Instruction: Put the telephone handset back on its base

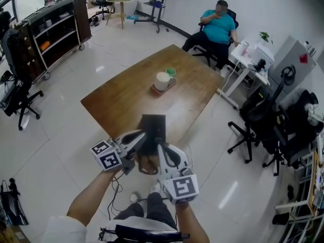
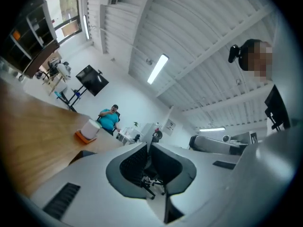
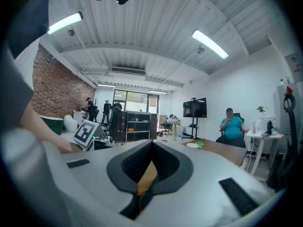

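Black telephone at table's near edge
Telephone [image 1: 153, 127] dark, squarish, handset indistinct. Left gripper [image 2: 149, 150] at its 8 o'clock, right gripper [image 3: 152, 145] at 5, both closed, empty. Open table [image 1: 119, 97] toward 12, up to the mug [image 1: 162, 81].

No words, brands or numbers can be read anywhere; the left cube [image 1: 107, 155] and right cube [image 1: 183, 187] carry only black-and-white square patterns (no lettering).

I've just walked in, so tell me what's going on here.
A person holds a gripper in each hand over the near end of a wooden table. The left gripper and right gripper are both shut and empty. A black telephone lies just ahead of them; whether its handset is seated cannot be told.
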